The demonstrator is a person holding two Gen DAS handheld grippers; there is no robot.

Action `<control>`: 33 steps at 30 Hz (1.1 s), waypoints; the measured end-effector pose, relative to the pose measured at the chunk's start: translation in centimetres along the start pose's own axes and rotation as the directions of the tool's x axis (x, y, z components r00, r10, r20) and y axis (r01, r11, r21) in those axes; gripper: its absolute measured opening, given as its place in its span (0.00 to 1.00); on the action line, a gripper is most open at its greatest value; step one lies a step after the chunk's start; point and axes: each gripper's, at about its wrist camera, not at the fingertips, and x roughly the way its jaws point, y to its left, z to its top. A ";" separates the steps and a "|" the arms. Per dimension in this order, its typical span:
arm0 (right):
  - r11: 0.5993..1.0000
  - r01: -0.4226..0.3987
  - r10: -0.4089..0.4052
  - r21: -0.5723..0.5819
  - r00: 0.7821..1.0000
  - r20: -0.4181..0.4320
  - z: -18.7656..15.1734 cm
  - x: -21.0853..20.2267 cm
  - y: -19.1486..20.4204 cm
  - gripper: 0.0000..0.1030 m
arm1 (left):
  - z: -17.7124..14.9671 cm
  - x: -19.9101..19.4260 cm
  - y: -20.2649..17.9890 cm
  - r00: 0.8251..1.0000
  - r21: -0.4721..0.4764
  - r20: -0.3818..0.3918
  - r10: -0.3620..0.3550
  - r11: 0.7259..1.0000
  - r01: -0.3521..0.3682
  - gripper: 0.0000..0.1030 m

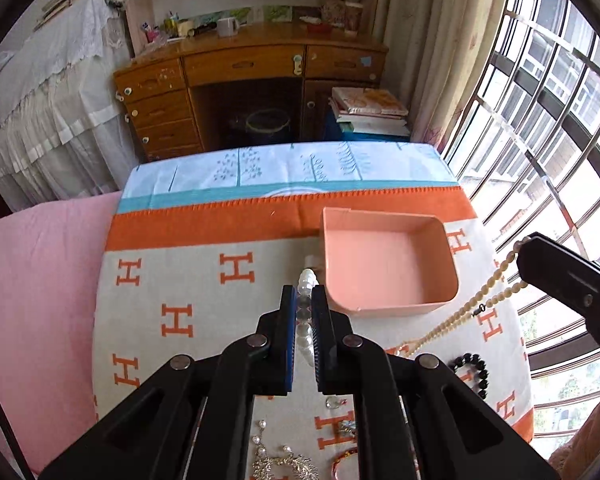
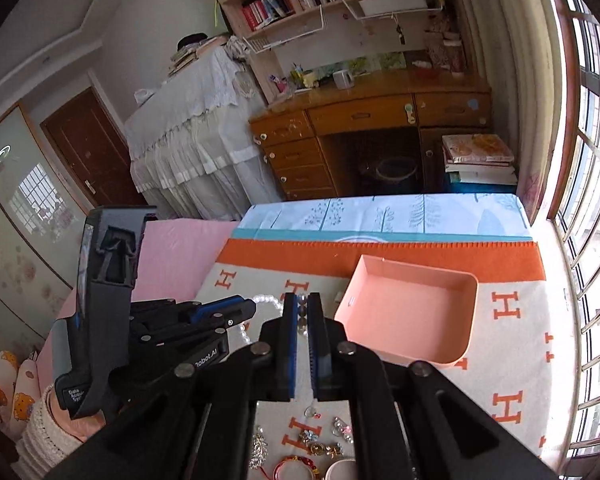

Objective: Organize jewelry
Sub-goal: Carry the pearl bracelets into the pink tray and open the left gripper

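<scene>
An empty pink tray point(image 1: 384, 264) sits on the H-patterned cloth, also in the right wrist view point(image 2: 408, 312). My left gripper point(image 1: 305, 300) is shut on a white pearl bracelet point(image 1: 306, 280), held just left of the tray's near corner; it shows in the right wrist view point(image 2: 256, 306) with the pearls point(image 2: 268, 302). My right gripper point(image 2: 303, 312) is shut on a cream bead necklace point(image 1: 472, 308), whose strand hangs from the right gripper point(image 1: 520, 246) down to the cloth. A black bead bracelet point(image 1: 474, 372) lies near the cloth's right side.
Several small pieces of jewelry point(image 2: 316, 444) lie on the cloth near me: brooches, a red bangle, pearl earrings point(image 1: 268, 448). Pink bedding point(image 1: 40, 280) is to the left, a wooden desk point(image 1: 252, 80) beyond, window bars point(image 1: 548, 120) to the right.
</scene>
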 end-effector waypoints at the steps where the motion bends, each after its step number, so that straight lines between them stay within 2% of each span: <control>1: 1.000 0.007 -0.007 0.008 1.000 0.014 0.4 -0.2 -0.4 0.04 | 0.5 -0.3 -0.8 1.000 0.010 0.014 -0.002 1.000 0.002 0.05; 5: 0.998 0.021 -0.025 0.058 0.998 0.059 1.4 -1.1 -2.2 0.05 | 2.7 -0.3 -3.9 0.999 0.046 0.044 -0.015 0.999 0.013 0.05; 9: 0.994 0.021 -0.031 0.103 0.995 0.093 2.3 -1.3 -4.1 0.05 | 4.0 3.1 -6.7 0.999 0.073 0.015 -0.044 0.996 0.043 0.05; 12: 0.992 0.025 -0.038 0.126 0.994 0.101 2.8 -0.8 -5.4 0.04 | 3.8 7.0 -7.6 0.998 0.076 -0.038 -0.050 0.996 0.053 0.05; 15: 0.988 0.033 -0.045 0.150 0.996 0.075 2.7 0.4 -6.9 0.04 | 2.5 11.3 -7.6 0.992 0.063 -0.125 -0.028 0.997 0.036 0.05; 19: 0.981 0.053 -0.058 0.187 0.998 0.021 1.9 2.3 -8.9 0.05 | 0.1 15.2 -6.7 0.972 0.043 -0.235 0.019 0.999 -0.009 0.05; 21: 0.978 0.060 -0.060 0.201 0.998 -0.007 1.4 3.3 -9.7 0.05 | -0.9 15.8 -6.3 0.958 0.037 -0.285 0.028 0.999 -0.018 0.05; 26: 0.975 0.065 -0.054 0.215 0.997 -0.056 0.4 4.9 -10.6 0.05 | -2.1 14.9 -6.6 0.952 0.066 -0.302 0.052 0.997 -0.034 0.05; 30: 0.974 0.068 -0.051 0.218 0.995 -0.082 -0.3 5.8 -10.7 0.05 | -2.3 14.3 -6.8 0.955 0.085 -0.287 0.074 0.995 -0.052 0.07; 31: 0.973 0.072 -0.054 0.219 0.995 -0.088 -0.3 6.0 -10.6 0.05 | -2.2 14.1 -6.8 0.957 0.087 -0.281 0.078 0.995 -0.055 0.10; 33: 0.975 0.070 -0.049 0.211 0.993 -0.103 -0.5 6.4 -10.5 0.05 | -2.0 13.7 -6.6 0.962 0.085 -0.264 0.073 0.995 -0.052 0.22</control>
